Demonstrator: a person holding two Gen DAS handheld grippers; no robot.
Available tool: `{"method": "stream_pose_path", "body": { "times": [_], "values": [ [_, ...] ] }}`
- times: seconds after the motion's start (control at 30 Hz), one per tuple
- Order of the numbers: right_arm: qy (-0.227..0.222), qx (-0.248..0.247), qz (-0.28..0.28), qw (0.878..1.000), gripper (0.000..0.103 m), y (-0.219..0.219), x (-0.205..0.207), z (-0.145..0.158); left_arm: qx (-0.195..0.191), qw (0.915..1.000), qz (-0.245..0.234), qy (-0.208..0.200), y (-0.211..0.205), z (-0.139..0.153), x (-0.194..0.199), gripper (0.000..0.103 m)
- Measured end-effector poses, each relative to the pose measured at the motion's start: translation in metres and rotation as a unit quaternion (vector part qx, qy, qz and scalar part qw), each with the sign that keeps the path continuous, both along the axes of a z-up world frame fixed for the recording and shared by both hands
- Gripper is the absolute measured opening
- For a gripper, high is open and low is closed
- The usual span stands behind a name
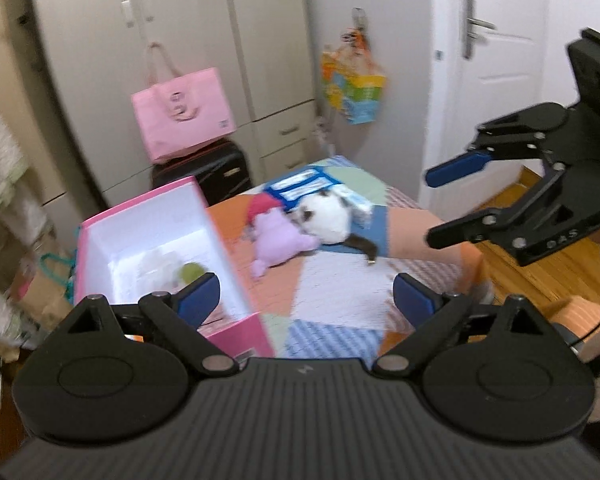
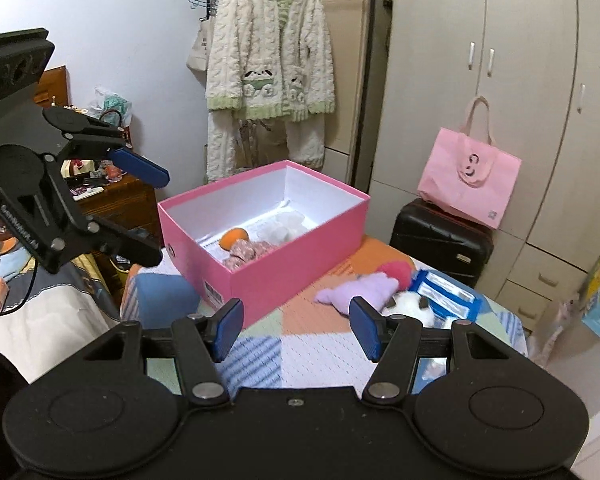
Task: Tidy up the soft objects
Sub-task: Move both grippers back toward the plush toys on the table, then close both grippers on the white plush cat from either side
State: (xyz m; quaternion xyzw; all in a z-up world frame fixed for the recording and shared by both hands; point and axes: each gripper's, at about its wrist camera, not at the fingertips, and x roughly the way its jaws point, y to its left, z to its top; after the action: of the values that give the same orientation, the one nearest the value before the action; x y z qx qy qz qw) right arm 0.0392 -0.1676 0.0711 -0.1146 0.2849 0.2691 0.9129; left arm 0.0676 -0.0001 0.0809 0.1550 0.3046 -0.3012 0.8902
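Both grippers hang empty over the patchwork bed (image 2: 320, 344): the left gripper (image 1: 306, 300) with jaws wide apart, the right gripper (image 2: 296, 326) with jaws apart too. The pink box (image 2: 300, 276) stands open on the bed, holding an orange toy (image 2: 234, 237). Just beside it lie a purple plush (image 2: 360, 286) and a white plush (image 2: 408, 306), touching.
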Motion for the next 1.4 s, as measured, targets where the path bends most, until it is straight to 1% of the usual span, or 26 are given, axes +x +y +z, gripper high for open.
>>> {"method": "stream_pose_path", "body": {
  "times": [0.17, 0.27, 0.4, 0.53, 0.6, 0.77, 0.93, 1.13, 1.33, 1.4],
  "values": [
    [-0.004, -0.003, -0.009, 1.000, 0.065, -0.016, -0.003, -0.008, -0.010, 0.9992, -0.038, 0.012, -0.027, -0.004, 0.005, 0.094],
    [-0.003, -0.006, -0.014, 1.000, 0.065, -0.025, 0.000, -0.018, -0.025, 0.9982, -0.047, 0.027, -0.041, -0.010, 0.015, 0.094],
    [0.007, 0.013, -0.021, 1.000, 0.065, -0.040, 0.012, -0.038, -0.050, 0.9977, -0.038, 0.024, -0.059, -0.019, 0.030, 0.094],
    [0.012, 0.051, -0.053, 0.997, 0.065, -0.053, 0.028, -0.068, -0.079, 0.9961, -0.031, 0.022, -0.073, -0.031, 0.049, 0.094],
    [0.010, 0.056, -0.062, 0.996, 0.065, -0.056, 0.038, -0.081, -0.091, 0.9952, -0.020, 0.029, -0.077, -0.040, 0.061, 0.094],
    [-0.008, 0.043, -0.071, 0.997, 0.065, -0.055, 0.063, -0.108, -0.119, 0.9918, 0.011, 0.045, -0.082, -0.063, 0.091, 0.094],
    [-0.027, 0.012, -0.084, 0.996, 0.065, -0.050, 0.090, -0.129, -0.146, 0.9858, 0.044, 0.069, -0.084, -0.091, 0.124, 0.094],
    [-0.042, 0.012, -0.095, 0.994, 0.065, -0.048, 0.116, -0.140, -0.148, 0.9855, 0.046, 0.069, -0.098, -0.121, 0.145, 0.093],
    [-0.054, -0.004, -0.088, 0.995, 0.065, -0.041, 0.129, -0.152, -0.170, 0.9823, 0.055, 0.056, -0.105, -0.139, 0.166, 0.091],
    [-0.057, -0.008, -0.090, 0.994, 0.065, -0.041, 0.134, -0.155, -0.180, 0.9799, 0.057, 0.065, -0.105, -0.145, 0.174, 0.091]
  ]
}}
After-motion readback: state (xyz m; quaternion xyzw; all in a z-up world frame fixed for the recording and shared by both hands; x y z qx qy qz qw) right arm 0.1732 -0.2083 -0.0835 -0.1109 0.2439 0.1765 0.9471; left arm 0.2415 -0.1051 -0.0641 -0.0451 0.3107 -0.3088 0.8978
